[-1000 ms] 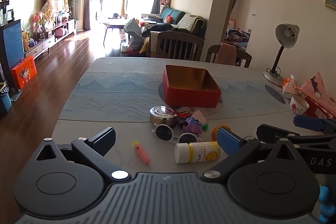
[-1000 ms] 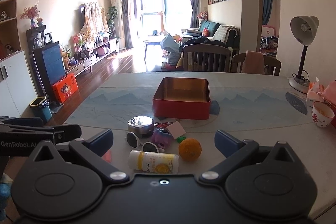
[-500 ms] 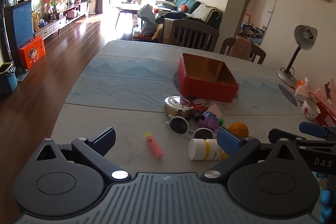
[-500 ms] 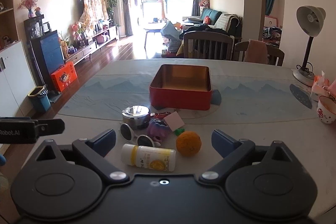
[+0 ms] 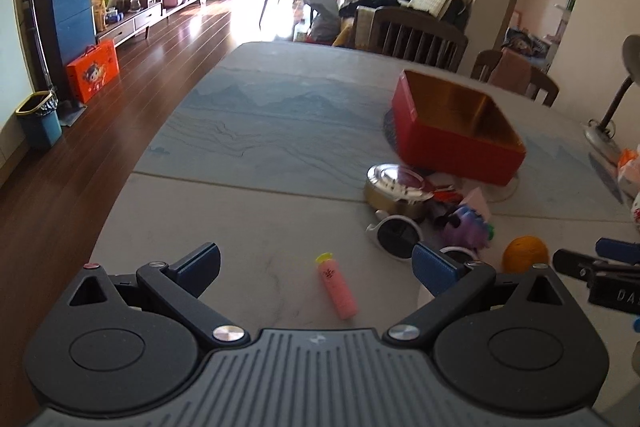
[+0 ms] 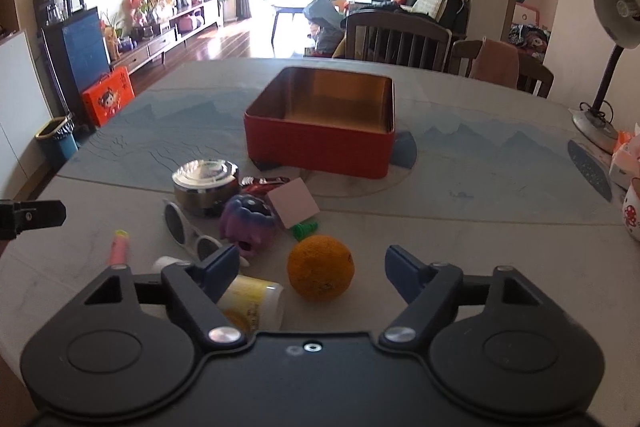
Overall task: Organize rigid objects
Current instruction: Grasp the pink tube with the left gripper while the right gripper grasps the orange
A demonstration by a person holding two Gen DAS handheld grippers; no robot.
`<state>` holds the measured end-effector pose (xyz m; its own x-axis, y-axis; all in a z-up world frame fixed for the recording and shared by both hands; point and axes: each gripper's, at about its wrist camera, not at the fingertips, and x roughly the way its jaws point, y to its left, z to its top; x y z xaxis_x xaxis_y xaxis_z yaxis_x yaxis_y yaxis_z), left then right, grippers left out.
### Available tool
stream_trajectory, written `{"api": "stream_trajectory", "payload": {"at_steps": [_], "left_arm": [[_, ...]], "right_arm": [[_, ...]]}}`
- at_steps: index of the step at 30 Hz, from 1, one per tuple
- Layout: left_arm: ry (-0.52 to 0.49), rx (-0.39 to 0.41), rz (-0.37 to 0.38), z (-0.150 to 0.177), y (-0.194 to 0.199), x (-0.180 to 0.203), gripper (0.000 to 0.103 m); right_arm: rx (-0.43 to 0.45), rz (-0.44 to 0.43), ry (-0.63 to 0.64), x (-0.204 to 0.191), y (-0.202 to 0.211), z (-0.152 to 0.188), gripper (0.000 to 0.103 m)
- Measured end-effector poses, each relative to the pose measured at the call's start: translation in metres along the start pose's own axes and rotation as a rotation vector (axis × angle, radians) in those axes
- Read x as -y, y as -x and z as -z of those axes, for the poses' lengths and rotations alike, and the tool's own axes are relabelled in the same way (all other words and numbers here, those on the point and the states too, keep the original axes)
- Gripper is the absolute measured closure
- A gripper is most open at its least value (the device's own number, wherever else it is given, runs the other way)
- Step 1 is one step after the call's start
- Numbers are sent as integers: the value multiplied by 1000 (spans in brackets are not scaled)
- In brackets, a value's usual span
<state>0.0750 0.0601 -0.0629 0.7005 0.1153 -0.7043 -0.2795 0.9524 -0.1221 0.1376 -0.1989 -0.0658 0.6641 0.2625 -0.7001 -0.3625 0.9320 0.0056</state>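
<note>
A red tin box (image 6: pixel 320 131) with a gold inside stands open on the table; it also shows in the left wrist view (image 5: pixel 456 135). In front of it lie a round metal tin (image 6: pixel 205 183), white sunglasses (image 6: pixel 188 231), a purple toy (image 6: pixel 248 223), a pink card (image 6: pixel 294 202), an orange (image 6: pixel 320 267), a yellow-labelled bottle (image 6: pixel 252 301) and a pink tube (image 5: pixel 336 285). My left gripper (image 5: pixel 316 263) is open, with the pink tube between its fingers. My right gripper (image 6: pixel 310 267) is open around the orange, its left finger over the bottle.
A desk lamp (image 6: pixel 608 59) stands at the table's right, with a patterned cup (image 6: pixel 632 211) and tissue pack (image 6: pixel 624 163) near the right edge. Chairs (image 6: pixel 396 39) stand behind the table. The table's left edge (image 5: pixel 132 187) drops to a wooden floor.
Both grippers have moved forward and down toward the pile. The left view has swung so the pink tube now sits between its fingers; the orange now sits between the right fingers.
</note>
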Motion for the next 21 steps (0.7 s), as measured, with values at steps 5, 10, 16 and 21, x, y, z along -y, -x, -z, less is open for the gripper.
{"api": "stream_trajectory", "payload": {"at_steps": [5, 10, 16, 21], "left_arm": [[-14, -54, -31, 4, -28, 5, 6], [-1, -118, -60, 6, -49, 7, 17], [42, -171, -60, 10, -68, 8, 35], [38, -197, -65, 13, -78, 12, 54]], "right_arm": [[-64, -14, -1, 8, -24, -6, 32], [-110, -36, -15, 16, -42, -9, 39], [-167, -81, -39, 22, -52, -9, 42], [-202, -102, -62, 25, -62, -11, 47]]}}
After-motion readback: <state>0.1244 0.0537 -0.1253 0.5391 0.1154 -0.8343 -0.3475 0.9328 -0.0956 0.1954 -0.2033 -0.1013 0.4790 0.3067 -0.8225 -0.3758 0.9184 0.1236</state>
